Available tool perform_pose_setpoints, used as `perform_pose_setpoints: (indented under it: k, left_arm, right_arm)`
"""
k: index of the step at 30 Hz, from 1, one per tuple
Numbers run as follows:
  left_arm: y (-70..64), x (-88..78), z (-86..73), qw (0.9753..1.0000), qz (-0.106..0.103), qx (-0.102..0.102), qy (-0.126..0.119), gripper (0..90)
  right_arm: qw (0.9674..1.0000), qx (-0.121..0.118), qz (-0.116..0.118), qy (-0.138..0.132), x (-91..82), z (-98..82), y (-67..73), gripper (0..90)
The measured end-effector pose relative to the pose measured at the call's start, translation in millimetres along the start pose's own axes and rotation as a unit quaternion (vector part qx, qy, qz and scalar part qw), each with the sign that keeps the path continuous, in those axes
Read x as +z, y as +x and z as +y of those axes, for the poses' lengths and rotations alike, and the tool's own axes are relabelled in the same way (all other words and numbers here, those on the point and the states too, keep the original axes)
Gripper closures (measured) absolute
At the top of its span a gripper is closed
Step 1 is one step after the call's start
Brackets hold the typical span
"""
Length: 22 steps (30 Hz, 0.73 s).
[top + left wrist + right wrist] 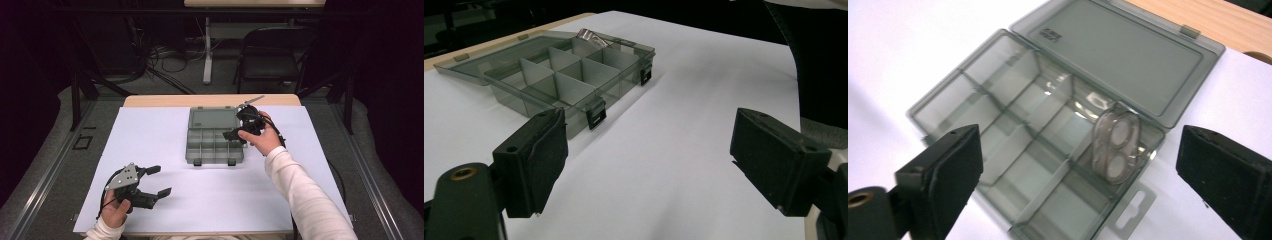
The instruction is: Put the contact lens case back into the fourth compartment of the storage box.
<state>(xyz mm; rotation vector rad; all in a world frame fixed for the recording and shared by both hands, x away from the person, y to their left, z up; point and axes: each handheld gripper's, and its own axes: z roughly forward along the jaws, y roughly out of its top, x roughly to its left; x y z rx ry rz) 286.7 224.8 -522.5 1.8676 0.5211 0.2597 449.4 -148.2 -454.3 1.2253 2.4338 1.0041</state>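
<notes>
1. A small clear plastic piece with two round windows (1115,145) stands on edge in a compartment at the right end of the open grey organiser box (215,136), which lies at mid-bench on the white sheet (150,150), its lid folded flat toward the far side.
2. The right tongs (239,131) hover over that end of the box, spread wide with nothing between them; the left tongs (159,181) hang near the person, also spread and empty.
3. The piece looks light, stiff and slick (thin moulded plastic, probably brittle under a hard squeeze); it is best pinched across its flat faces, from above, clear of the dividers.
4. The box itself looks light enough to skid on the sheet; its two dark latches (596,116) sit on the near edge.
5. The right gripper view shows the piece and its compartment plainly; the left gripper view catches only a glint (591,36) at the box's far end; the high view gives the layout of both hands.
</notes>
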Motion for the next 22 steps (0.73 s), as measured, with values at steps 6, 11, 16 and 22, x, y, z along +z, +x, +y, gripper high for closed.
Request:
perform_pose_setpoints:
  k: [6,11,16,22]
  left_arm:
    - [-0.1,0.1,0.0,1.0000,0.000,0.000,0.000,16.0]
    - [-0.1,0.1,0.0,1.0000,-0.002,0.002,0.000,16.0]
    - [-0.1,0.1,-0.1,1.0000,-0.005,0.004,-0.001,16.0]
    - [-0.5,0.0,0.3,1.0000,-0.004,0.006,-0.002,16.0]
  right_arm:
    - [0.9998,-0.005,0.009,-0.016,-15.7,-8.7,7.6,2.9]
    - [0.9994,-0.012,0.016,-0.027,-27.3,-18.5,15.3,2.9]
    - [0.9984,-0.021,0.023,-0.047,-36.5,-31.2,24.4,3.0]
    - [0.9962,-0.030,0.046,-0.068,-47.8,-56.0,34.4,3.2]
